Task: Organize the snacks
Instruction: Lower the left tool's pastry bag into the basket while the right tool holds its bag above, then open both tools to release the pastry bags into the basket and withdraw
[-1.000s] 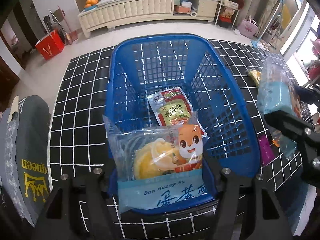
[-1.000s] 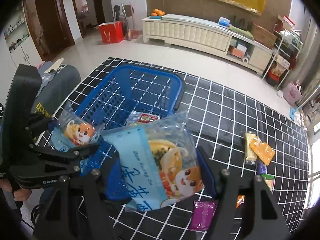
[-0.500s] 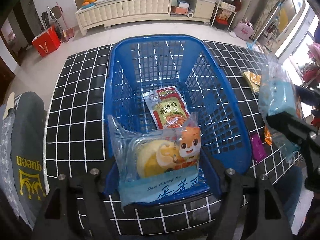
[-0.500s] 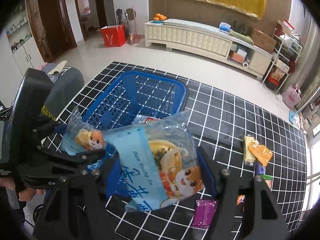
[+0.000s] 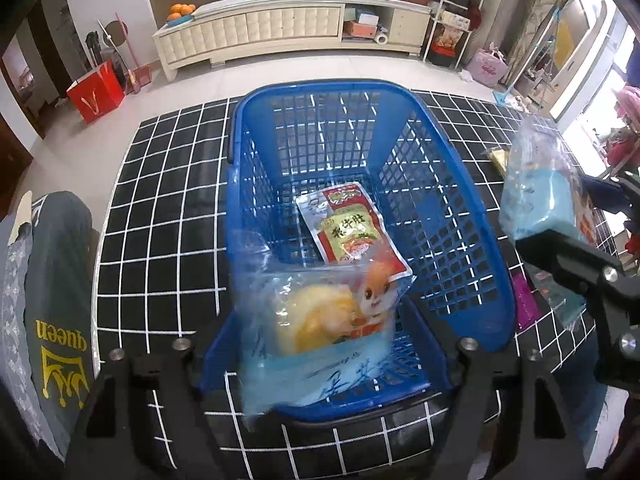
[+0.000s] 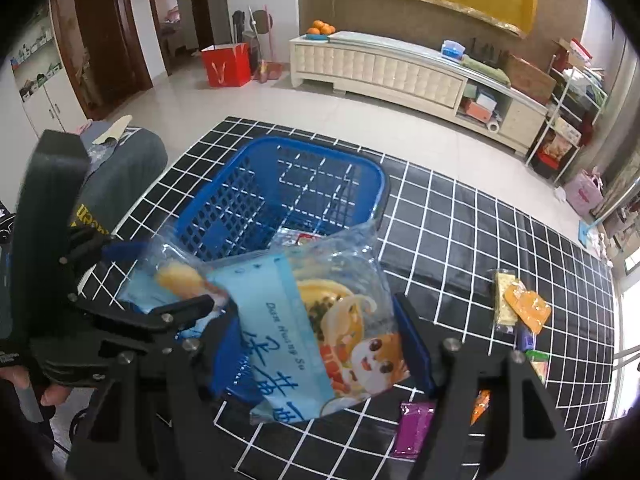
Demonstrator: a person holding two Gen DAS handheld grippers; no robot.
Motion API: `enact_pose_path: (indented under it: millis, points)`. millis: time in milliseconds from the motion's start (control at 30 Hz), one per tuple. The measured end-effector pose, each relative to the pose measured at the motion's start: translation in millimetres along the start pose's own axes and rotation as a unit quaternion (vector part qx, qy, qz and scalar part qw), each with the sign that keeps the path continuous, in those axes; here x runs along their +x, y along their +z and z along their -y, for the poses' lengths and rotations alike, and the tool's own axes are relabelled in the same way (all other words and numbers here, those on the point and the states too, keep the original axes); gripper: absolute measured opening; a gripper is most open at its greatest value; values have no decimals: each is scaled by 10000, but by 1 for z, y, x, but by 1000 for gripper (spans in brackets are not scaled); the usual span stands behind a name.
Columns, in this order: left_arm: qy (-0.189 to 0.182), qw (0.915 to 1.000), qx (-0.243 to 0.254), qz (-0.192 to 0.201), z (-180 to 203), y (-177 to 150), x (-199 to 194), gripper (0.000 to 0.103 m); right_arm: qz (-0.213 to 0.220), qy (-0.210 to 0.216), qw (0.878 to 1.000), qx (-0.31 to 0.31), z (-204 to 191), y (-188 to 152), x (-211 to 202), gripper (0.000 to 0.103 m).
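Note:
A blue plastic basket [image 5: 460, 216] stands on the black grid-pattern table; it also shows in the right wrist view [image 6: 248, 200]. A red and green snack pouch [image 5: 352, 232] lies inside it. My left gripper [image 5: 324, 344] stands wide with a clear pastry bag with a cartoon squirrel [image 5: 320, 328] between its fingers, over the basket's near end, blurred as it drops. My right gripper [image 6: 316, 340] is shut on a second, like pastry bag [image 6: 320, 320], held above the table right of the basket; this bag also shows in the left wrist view [image 5: 540, 200].
Several loose snacks lie on the table to the right: a purple pack [image 6: 414, 424], an orange pack [image 6: 528, 312], a yellow bar [image 6: 504, 296]. A grey "queen" garment [image 5: 52, 300] lies at the left. The table's far edge meets a tiled floor.
My left gripper has pulled back and risen from the basket. Its fingers have opened, and the pastry bag is slipping down into the basket's near end. The right gripper has stayed shut on its bag.

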State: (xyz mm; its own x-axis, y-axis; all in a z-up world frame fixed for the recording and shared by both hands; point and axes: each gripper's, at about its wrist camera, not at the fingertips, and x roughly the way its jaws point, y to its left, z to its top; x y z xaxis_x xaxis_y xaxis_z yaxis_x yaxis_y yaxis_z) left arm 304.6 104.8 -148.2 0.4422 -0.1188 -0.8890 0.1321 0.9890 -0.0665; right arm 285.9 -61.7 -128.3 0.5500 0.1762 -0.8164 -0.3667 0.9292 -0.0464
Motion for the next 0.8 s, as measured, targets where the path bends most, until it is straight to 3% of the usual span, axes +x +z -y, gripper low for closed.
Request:
enact_pose_path:
  millis: [200,400,633,800]
  points:
    - [-251,9993,-217,166,-12,2,-2,87,-50,-31,10000,18,-1,3,3,73]
    - [132,9982,-343,477,-27,4,-16,89,-87,-11,10000,-14,-9,8,9,73]
    - [266,9961,-428,717,-45,2,-33,89,-272,121,9993,-236,-26,16,27,73]
    - [299,9964,-421,676,-56,-2,-26,89,-501,87,9979,-398,-42,16,47,74]
